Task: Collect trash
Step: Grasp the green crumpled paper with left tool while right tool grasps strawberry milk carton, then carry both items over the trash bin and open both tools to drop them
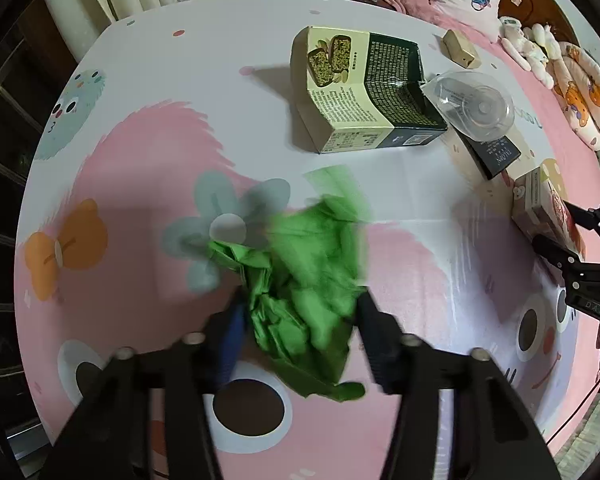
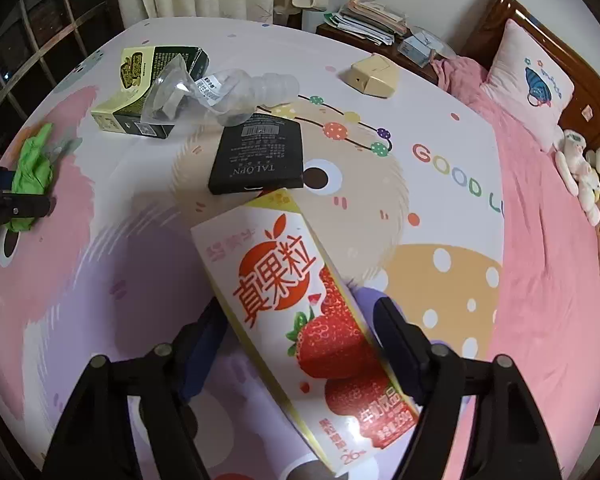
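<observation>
Pink and white cartoon-printed bedding covered the bed (image 2: 440, 92), which filled both views, and all the trash lay scattered on it. We saw a pink pillow (image 2: 536, 80) against the wooden headboard at the far right.

Nearest our right tongs (image 2: 300, 320) lay a strawberry drink carton (image 2: 300, 312), tilted on its side. It sat between the two fingers; the left one seemed to touch its edge, while the right one stood beside it, so the tongs were apart and not yet clamped.

Farther off we saw an opened green snack box (image 1: 356, 92), a crushed clear plastic bottle (image 2: 236, 92) leaning on it, and a flat black box (image 2: 256, 156) just beside them. A small beige box (image 2: 374, 74) lay well apart, toward the headboard.

Our left tongs (image 1: 300, 312) pointed steeply down over a crumpled green plastic bag (image 1: 308, 292) near the bed's left side. The bag bulged between both fingers, which pressed into its sides, though motion blur softened the contact.
</observation>
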`<state>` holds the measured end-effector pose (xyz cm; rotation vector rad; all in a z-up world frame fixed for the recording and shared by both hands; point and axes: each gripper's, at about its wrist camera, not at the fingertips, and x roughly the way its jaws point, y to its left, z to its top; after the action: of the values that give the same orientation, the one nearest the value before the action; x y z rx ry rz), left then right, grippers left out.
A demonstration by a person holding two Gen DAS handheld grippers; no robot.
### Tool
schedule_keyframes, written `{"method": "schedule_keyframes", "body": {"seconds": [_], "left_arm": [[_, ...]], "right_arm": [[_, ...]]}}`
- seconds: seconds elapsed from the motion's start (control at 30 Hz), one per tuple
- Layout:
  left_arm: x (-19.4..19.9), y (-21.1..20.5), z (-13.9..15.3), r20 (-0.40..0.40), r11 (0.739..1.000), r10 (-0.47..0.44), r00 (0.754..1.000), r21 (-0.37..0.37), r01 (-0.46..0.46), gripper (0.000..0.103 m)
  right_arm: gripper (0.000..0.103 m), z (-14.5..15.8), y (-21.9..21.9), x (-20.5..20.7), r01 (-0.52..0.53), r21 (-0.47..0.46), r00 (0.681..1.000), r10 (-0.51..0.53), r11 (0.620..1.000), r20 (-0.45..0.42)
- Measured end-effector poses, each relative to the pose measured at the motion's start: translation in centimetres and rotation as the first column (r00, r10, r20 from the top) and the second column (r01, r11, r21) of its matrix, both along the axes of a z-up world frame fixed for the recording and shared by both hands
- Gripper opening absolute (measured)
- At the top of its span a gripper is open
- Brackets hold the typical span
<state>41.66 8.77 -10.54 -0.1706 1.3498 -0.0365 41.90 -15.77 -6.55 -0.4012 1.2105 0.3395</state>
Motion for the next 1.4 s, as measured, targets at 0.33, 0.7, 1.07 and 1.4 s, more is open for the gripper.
{"method": "schedule_keyframes", "body": {"seconds": [0.33, 0.7, 1.07, 1.4], "left_arm": [[-2.8, -1.0, 2.0, 0.041, 0.999, -0.034, 0.999, 0.007, 0.034, 0.037], [-11.8, -5.9, 9.1, 0.186, 0.984, -0.168, 0.968, 0.084, 0.154, 0.037], [-26.0, -9.8, 15.2, 0.297, 0.979, -0.2, 0.934, 0.111, 0.174, 0.037], [-36.4, -11.8, 14.6, 0.28, 0.981, -0.189, 0.941, 0.093, 0.169, 0.037]], "right_arm": [[0.057, 2.4, 0.0, -4.5, 0.156, 0.182, 0.986, -0.162, 0.971, 0.023], [0.056, 6.8, 0.3, -15.5, 0.292, 0.386, 0.945, -0.326, 0.875, 0.023], [0.056, 10.3, 0.8, -29.6, 0.298, 0.468, 0.939, -0.343, 0.832, 0.011], [0.056, 9.5, 0.0, -40.0, 0.265, 0.449, 0.959, -0.284, 0.853, -0.028]]}}
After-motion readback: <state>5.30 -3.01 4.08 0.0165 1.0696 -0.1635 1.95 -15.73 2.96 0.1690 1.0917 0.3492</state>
